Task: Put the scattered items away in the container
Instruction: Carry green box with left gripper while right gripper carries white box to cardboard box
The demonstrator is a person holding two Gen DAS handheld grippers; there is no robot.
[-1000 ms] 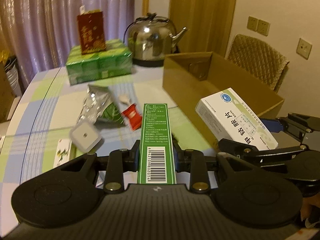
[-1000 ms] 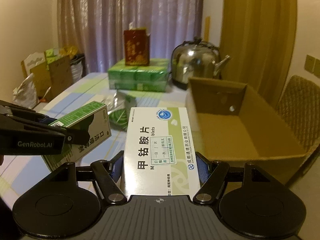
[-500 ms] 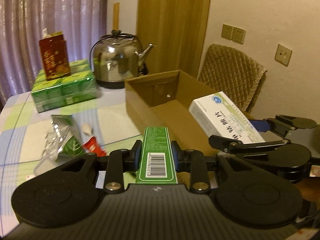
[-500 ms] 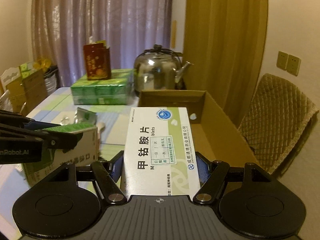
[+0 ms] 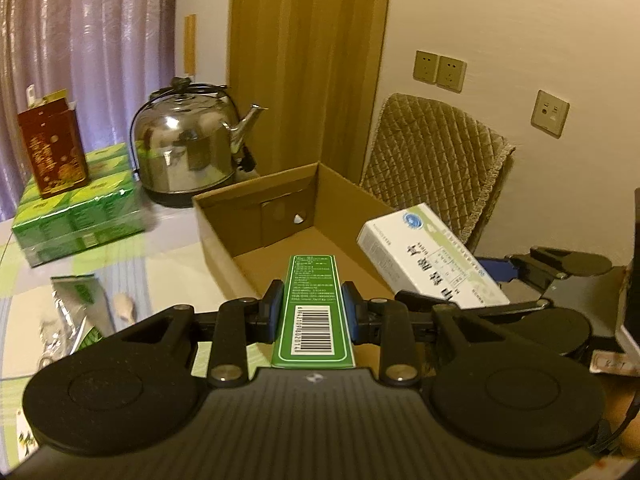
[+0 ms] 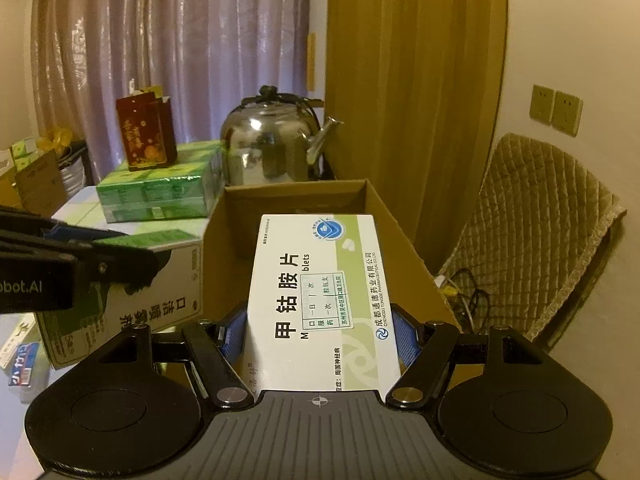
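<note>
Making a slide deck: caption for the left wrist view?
Left tool carries a green box over the open cardboard box.

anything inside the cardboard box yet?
The visible floor and far wall of the cardboard box are bare. The green box in the left gripper and the white medicine box in the right gripper hide its near part.

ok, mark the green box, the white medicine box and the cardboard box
green box (image 5: 313,312), left wrist view, barcode side face.
white medicine box (image 6: 320,300), right wrist view, printed top face.
cardboard box (image 5: 224,236), left wrist view, left wall.
</note>
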